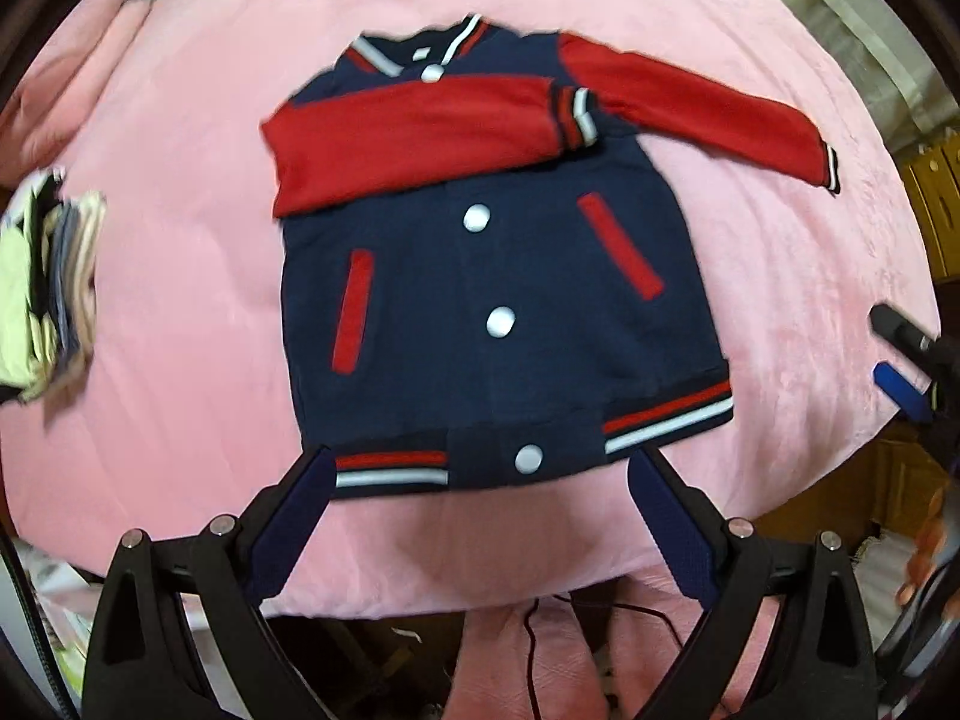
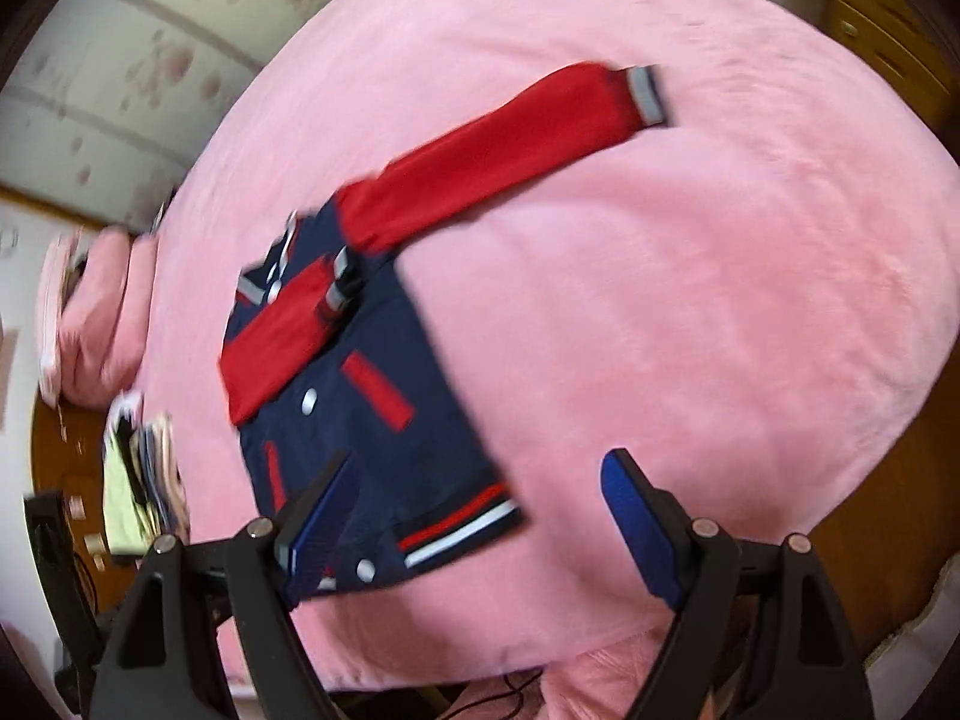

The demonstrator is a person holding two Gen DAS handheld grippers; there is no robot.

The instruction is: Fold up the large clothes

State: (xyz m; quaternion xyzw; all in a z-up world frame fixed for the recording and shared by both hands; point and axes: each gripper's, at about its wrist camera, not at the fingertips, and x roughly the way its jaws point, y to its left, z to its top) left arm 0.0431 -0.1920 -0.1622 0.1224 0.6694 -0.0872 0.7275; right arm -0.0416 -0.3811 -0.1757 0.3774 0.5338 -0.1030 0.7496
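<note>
Jacket point(image 1: 480, 276), navy with red sleeves, lay flat on pink bed point(image 1: 180, 300), one sleeve point(image 1: 414, 138) folded across chest, other sleeve point(image 1: 690, 102) stretched outward. Left gripper point(image 1: 480, 480) hung above hem, released, grasping nothing. Right gripper point(image 2: 474, 516) likewise released, empty. Folded clothes pile point(image 1: 48, 288) lay beside.

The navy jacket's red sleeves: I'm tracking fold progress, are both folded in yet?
One only. One red sleeve lies folded across the navy jacket's chest; the other red sleeve is spread out on the pink blanket.
</note>
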